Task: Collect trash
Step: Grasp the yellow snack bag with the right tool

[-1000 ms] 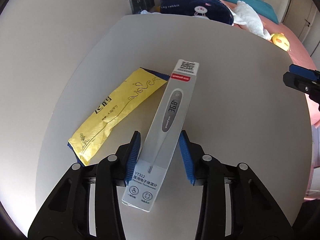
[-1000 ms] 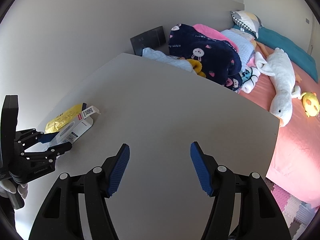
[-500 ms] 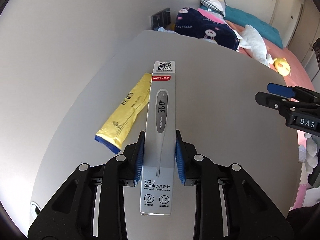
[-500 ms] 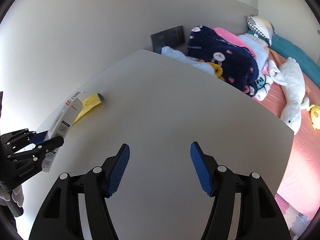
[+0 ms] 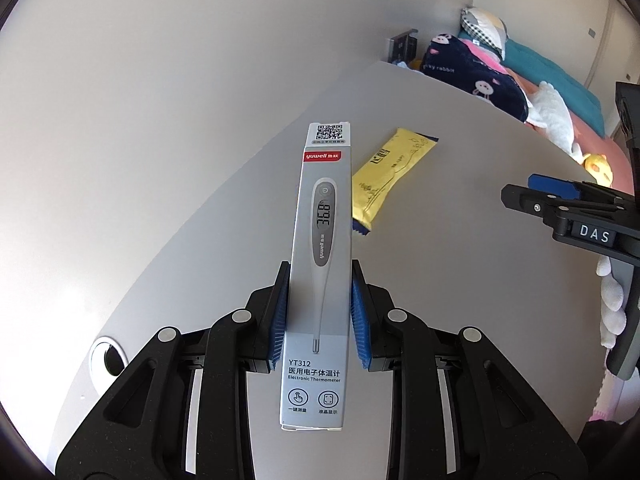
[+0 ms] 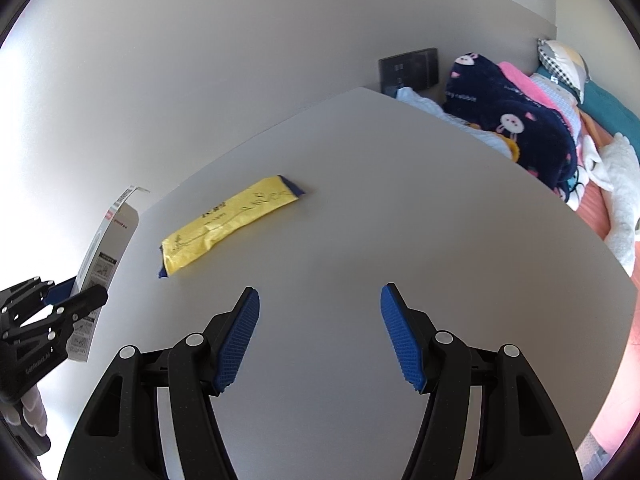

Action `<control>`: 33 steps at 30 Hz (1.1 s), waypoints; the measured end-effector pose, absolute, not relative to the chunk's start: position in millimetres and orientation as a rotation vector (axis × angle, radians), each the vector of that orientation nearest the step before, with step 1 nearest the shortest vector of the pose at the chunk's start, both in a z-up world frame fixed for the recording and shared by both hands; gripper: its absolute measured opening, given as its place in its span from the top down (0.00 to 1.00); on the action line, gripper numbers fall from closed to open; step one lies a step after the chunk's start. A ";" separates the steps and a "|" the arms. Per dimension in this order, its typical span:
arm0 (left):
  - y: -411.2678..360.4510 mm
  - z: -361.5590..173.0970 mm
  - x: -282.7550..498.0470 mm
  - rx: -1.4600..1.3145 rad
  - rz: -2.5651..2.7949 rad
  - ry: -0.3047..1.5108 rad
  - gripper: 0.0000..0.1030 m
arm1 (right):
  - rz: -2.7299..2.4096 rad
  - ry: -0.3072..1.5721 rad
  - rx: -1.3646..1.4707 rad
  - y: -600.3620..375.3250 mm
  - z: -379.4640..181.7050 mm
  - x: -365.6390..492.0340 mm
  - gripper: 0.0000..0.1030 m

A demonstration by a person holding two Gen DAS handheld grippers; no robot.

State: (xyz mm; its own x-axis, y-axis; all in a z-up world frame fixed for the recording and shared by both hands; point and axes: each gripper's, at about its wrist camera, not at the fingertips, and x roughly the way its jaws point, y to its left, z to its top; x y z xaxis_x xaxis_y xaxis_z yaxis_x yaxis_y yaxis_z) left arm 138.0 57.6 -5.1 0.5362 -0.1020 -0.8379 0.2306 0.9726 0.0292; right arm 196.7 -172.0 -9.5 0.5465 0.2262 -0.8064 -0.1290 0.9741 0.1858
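My left gripper is shut on a long grey thermometer box and holds it lifted above the grey table. The box also shows in the right wrist view, at the far left in the left gripper. A yellow wrapper with blue ends lies flat on the table beyond the box; in the right wrist view the wrapper lies ahead and left of my right gripper. The right gripper is open and empty above the table, and shows at the right in the left wrist view.
A round cable hole sits in the table near its left edge. A white wall runs behind the table. A bed with a navy blanket, pillows and plush toys lies past the table's right edge.
My left gripper closed on the thermometer box and lifted it off the yellow wrapper, swinging to the left. The right gripper turned toward the wrapper and stayed open.
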 end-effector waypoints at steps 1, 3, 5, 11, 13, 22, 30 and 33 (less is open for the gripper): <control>62.1 -4.7 135.3 0.136 -0.193 0.984 0.73 | 0.212 0.972 0.112 -167.1 -10.2 198.5 0.38; 72.4 -4.8 129.0 0.125 -0.180 0.982 0.73 | 0.214 0.978 0.131 -157.0 -11.7 203.7 0.38; 82.8 -5.4 123.4 0.114 -0.166 0.982 0.73 | 0.218 0.990 0.162 -147.2 -13.3 209.2 0.38; 114.1 -12.5 114.4 0.082 -0.115 0.994 0.73 | 0.197 1.003 0.212 -115.4 -15.6 228.1 0.32; 123.6 -15.0 112.2 0.073 -0.101 0.997 0.73 | 0.194 1.000 0.223 -105.9 -15.8 233.7 0.32; 146.3 -24.6 109.4 0.028 -0.069 1.002 0.73 | 0.113 1.046 0.251 -75.4 -29.8 263.1 0.31; 155.1 -32.4 113.9 -0.006 -0.026 1.007 0.73 | 0.050 1.044 0.144 -60.2 -38.1 274.5 0.50; 156.1 -33.4 116.9 -0.014 -0.015 1.009 0.73 | 0.078 1.050 0.119 -58.0 -38.5 275.4 0.70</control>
